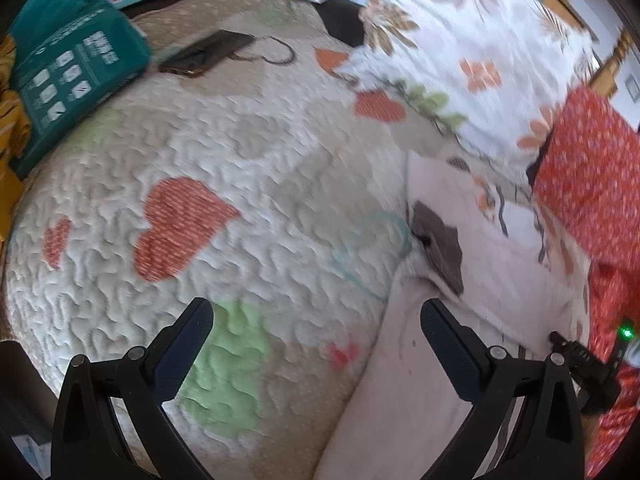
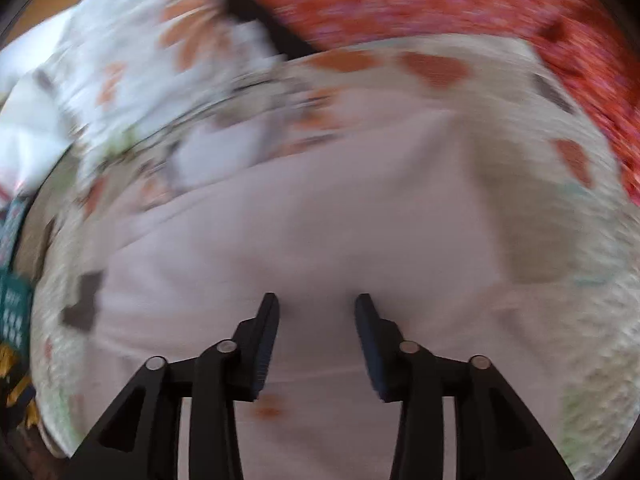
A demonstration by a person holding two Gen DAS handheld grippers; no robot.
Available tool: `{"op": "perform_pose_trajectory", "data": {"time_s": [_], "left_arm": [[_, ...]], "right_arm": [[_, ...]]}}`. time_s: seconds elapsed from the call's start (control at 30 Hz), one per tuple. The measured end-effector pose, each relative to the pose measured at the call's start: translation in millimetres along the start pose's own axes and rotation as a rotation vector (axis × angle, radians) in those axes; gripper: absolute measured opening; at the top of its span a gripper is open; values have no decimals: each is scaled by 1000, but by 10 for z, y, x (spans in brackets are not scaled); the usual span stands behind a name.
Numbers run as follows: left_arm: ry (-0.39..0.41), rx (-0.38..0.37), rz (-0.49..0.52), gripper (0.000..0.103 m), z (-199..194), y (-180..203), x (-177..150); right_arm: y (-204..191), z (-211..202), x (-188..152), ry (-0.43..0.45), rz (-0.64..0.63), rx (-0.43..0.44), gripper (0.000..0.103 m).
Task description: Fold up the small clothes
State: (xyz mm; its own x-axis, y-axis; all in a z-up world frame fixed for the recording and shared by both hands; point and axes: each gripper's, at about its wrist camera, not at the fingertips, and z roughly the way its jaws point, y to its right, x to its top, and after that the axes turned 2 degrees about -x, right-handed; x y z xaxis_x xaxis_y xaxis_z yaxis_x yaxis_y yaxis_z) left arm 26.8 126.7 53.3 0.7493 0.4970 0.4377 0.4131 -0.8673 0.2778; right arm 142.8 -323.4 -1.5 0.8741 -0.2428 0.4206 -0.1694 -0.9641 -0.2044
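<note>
Pale pink garment (image 2: 320,220) lies creased on quilt (image 1: 240,160); both tools gape, gripping nothing.

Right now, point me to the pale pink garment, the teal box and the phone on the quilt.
Pale pink garment (image 2: 320,240): right wrist view, on its flat middle.
Teal box (image 1: 76,64): left wrist view, on its printed face.
Phone (image 1: 208,52): left wrist view, on its dark back.

Our left gripper (image 1: 316,320) hangs wide open, empty, above heart-patterned quilt (image 1: 248,184); pale pink garment (image 1: 404,396) under right finger (image 1: 448,344); teal box (image 1: 68,68) at quilt's far-left edge.
</note>
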Motion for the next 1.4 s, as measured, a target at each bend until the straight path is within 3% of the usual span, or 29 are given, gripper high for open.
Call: {"op": "perform_pose_trajectory", "data": {"time_s": [0.07, 0.17, 0.2, 0.23, 0.33, 0.5, 0.63, 0.73, 0.93, 1.13, 1.2, 1.4], "left_arm": [[-16, 1, 28, 103, 59, 87, -56], [-29, 9, 60, 103, 117, 183, -114], [-33, 12, 72, 103, 138, 216, -137], [-38, 15, 84, 103, 158, 246, -162], [-53, 24, 130, 103, 226, 352, -250], [-71, 31, 179, 103, 297, 476, -381], [-47, 42, 240, 103, 275, 630, -535], [-9, 47, 284, 103, 221, 737, -715], [42, 84, 335, 103, 179, 863, -1104], [-34, 108, 393, 103, 321, 987, -1498], [3, 125, 401, 103, 291, 1010, -1565], [-23, 102, 390, 103, 324, 977, -1552]], "right_arm": [[379, -13, 20, -5, 81, -25, 44], [666, -108, 29, 0, 148, 50, 43], [679, -164, 16, 6, 143, 4, 43], [667, -224, -5, 21, 124, -23, 45], [635, -377, -143, 36, 78, 19, 45], [570, -567, -637, 54, -13, 28, 47], [411, -595, -1012, 81, -130, -12, 47], [257, -606, -1203, 144, -247, -65, 53], [54, -567, -1310, 156, -326, -35, 58], [-16, -550, -1390, 156, -327, -14, 64], [4, -547, -1402, 157, -318, -6, 65], [-49, -502, -1451, 193, -355, -37, 73]]}}
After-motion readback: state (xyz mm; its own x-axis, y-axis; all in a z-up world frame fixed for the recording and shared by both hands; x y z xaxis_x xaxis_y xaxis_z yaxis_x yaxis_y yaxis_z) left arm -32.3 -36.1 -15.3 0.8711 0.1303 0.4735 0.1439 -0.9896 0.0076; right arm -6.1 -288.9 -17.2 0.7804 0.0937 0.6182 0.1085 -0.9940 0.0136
